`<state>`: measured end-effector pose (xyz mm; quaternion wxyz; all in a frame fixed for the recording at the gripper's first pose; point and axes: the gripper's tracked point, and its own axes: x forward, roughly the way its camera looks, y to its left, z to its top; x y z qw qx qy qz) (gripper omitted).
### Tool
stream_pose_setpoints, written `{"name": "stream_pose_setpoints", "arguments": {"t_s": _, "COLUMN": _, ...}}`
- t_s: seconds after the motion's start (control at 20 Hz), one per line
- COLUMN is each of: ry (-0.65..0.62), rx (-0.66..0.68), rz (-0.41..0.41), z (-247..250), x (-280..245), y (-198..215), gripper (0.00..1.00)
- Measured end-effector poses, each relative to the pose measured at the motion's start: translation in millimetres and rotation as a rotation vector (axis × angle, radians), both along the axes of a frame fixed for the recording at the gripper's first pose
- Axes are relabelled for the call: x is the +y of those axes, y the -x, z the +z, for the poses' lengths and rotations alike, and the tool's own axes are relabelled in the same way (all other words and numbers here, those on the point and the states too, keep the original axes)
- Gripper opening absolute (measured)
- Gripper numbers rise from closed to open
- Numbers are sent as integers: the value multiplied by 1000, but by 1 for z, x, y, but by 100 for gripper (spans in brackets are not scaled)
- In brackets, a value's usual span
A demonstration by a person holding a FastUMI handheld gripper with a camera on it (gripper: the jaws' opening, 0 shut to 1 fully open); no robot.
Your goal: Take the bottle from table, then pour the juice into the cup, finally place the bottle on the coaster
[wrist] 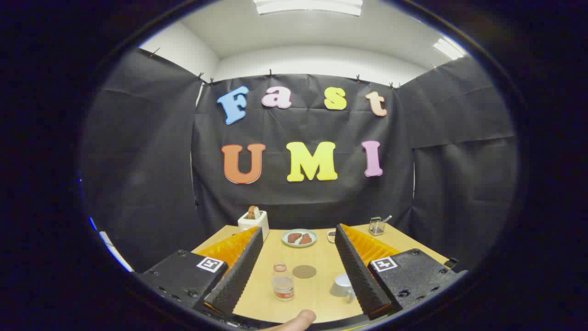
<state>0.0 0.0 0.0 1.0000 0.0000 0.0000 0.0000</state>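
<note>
A wooden table (317,280) sits in a black-draped booth, with the gripper (298,271) poised above its near edge, fingers spread wide and holding nothing. The opening step, taking the bottle, appears not yet begun. A white toaster (254,222) with a slice in its slot stands at the far left of the table. A plate (299,238) carrying two dark pieces of food lies at the far middle, a small dish (331,236) just to its right. A glass (376,225) with a spoon in it stands at the far right. Nearer in, the white cup (342,285) stands close against the inner face of the right finger. The bottle (282,281), clear, labelled and upright, stands between the fingers, nearer the left one and touching neither. The round, dark coaster (304,271) lies flat just beyond it, to its right. A fingertip (298,318) of the person shows at the near edge. The next move likely calls for lowering and advancing the gripper until the bottle's body sits squarely between the fingers, then closing, while keeping clear of the cup.
</note>
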Motion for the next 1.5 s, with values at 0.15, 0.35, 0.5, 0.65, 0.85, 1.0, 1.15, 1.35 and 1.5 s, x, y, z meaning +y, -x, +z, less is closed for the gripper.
{"name": "stream_pose_setpoints", "arguments": {"t_s": 0.15, "ry": -9, "rx": -22, "rz": 11, "z": 6, "x": -1, "y": 7, "gripper": 100}}
{"name": "stream_pose_setpoints", "arguments": {"t_s": 0.35, "ry": -5, "rx": -69, "rz": 21, "z": 14, "x": -2, "y": 14, "gripper": 100}}
{"name": "stream_pose_setpoints", "arguments": {"t_s": 0.5, "ry": -14, "rx": -78, "rz": 32, "z": 13, "x": 0, "y": 16, "gripper": 100}}
{"name": "stream_pose_setpoints", "arguments": {"t_s": 0.65, "ry": -9, "rx": -82, "rz": 55, "z": 13, "x": 4, "y": 14, "gripper": 100}}
{"name": "stream_pose_setpoints", "arguments": {"t_s": 0.85, "ry": -15, "rx": -70, "rz": 67, "z": -3, "x": 7, "y": 8, "gripper": 100}}
{"name": "stream_pose_setpoints", "arguments": {"t_s": 1.0, "ry": -28, "rx": -83, "rz": 98, "z": -10, "x": 21, "y": 6, "gripper": 100}}
{"name": "stream_pose_setpoints", "arguments": {"t_s": 1.15, "ry": -25, "rx": -71, "rz": 113, "z": -26, "x": 28, "y": 1, "gripper": 100}}
{"name": "stream_pose_setpoints", "arguments": {"t_s": 1.35, "ry": -19, "rx": -35, "rz": 113, "z": -50, "x": 35, "y": -11, "gripper": 100}}
{"name": "stream_pose_setpoints", "arguments": {"t_s": 1.5, "ry": -29, "rx": -17, "rz": 104, "z": -67, "x": 34, "y": -22, "gripper": 100}}
